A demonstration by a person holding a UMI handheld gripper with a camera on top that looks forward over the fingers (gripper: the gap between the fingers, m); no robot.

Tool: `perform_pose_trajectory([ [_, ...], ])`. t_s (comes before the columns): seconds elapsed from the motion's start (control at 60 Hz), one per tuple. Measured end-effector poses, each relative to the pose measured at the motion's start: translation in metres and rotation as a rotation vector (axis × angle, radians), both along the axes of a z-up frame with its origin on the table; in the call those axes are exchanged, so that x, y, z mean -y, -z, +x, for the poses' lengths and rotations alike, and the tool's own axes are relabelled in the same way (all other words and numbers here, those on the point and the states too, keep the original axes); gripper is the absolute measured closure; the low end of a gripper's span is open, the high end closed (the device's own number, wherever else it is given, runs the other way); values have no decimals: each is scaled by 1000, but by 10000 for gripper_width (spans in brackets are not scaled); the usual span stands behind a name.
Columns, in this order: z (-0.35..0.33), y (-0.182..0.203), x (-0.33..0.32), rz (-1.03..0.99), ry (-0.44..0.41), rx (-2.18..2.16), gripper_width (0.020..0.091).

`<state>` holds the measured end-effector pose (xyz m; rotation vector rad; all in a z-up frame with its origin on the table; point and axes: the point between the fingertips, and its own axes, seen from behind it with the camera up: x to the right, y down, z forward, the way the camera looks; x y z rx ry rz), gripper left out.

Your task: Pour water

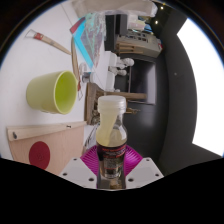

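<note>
Tongs [111, 170]: clamped on bottle [110, 135] | label: unreadable | green cup [52, 92]: beyond, on white table [20, 75]

We see a fisheye view, its straight lines bowed strongly toward the rim of the frame. Bright light floods in from a blown-out white patch [196, 70] at the upper right, with all detail lost there. The pale bench [22, 85] at left is evenly lit and nearly overexposed. The centre right of the frame is dim and murky. Soft blur covers the far clutter at top centre. The bottle [110, 125] at lower centre carries gentle highlights.
</note>
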<state>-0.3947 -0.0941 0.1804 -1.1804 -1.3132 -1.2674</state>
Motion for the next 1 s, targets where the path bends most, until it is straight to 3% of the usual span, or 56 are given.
perform_pose_trajectory([
  [0.167, 18, 4, 14, -156, 82, -551, 829],
  [0.317, 27, 37, 30, -306, 163, -995, 828],
  [0.483, 27, 67, 40, -405, 193, -1360, 829],
  [0.833, 39, 123, 34, -477, 243, -1589, 825],
  [0.9, 41, 122, 34, -466, 222, -1602, 819],
  [1.0, 39, 123, 37, -455, 206, -1601, 762],
])
